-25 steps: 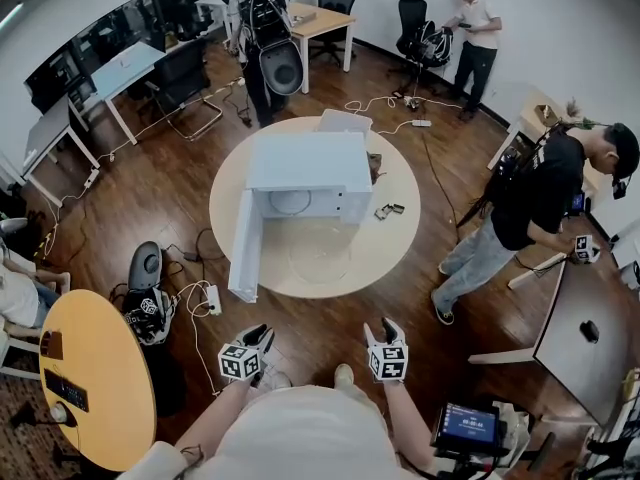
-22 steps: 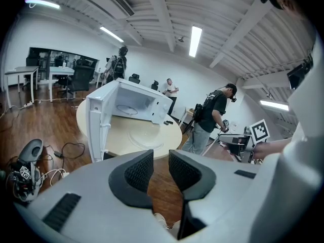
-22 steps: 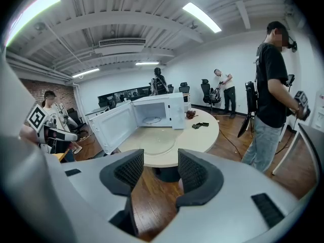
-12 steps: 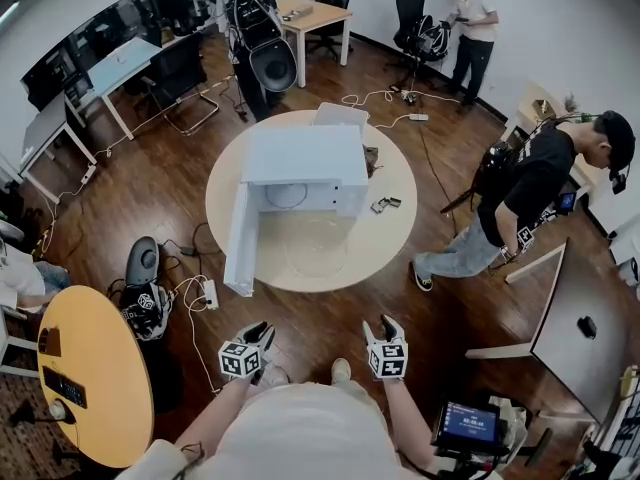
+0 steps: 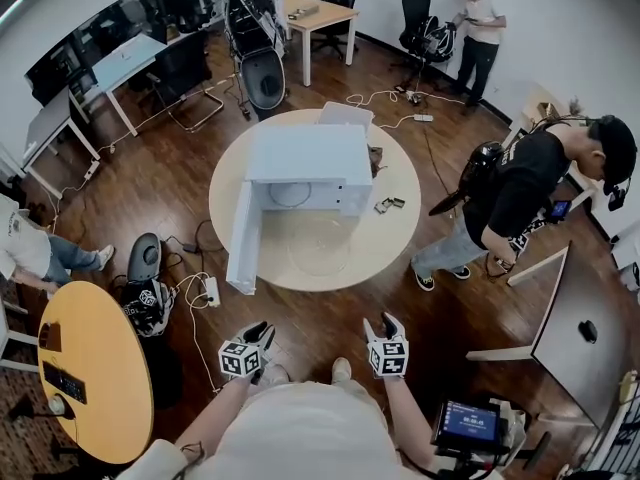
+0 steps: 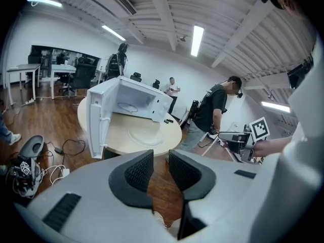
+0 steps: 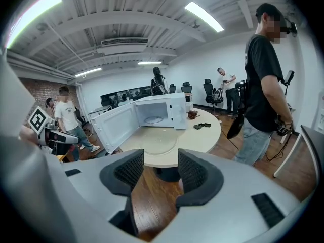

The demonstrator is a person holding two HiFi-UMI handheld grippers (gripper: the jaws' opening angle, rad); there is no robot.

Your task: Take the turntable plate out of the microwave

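A round table [image 5: 392,240] stands at the centre of a wooden floor [image 5: 150,183]. Two small dark items [image 5: 388,206] lie on its right side. A person in a black shirt [image 5: 515,193] stands just right of the table. A power strip [image 5: 212,295] with cables lies on the floor left of it. Beyond the table stand a wooden desk [image 5: 318,16], black office chairs [image 5: 412,8] and a second person [image 5: 478,33]. A yellow table [image 5: 100,368] stands nearer, to its left.

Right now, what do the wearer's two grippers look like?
Both alike: left gripper and right gripper have pale grey shells and black ribbed fingers, each topped by a white cube with black square markers. Person wears a pale shirt.
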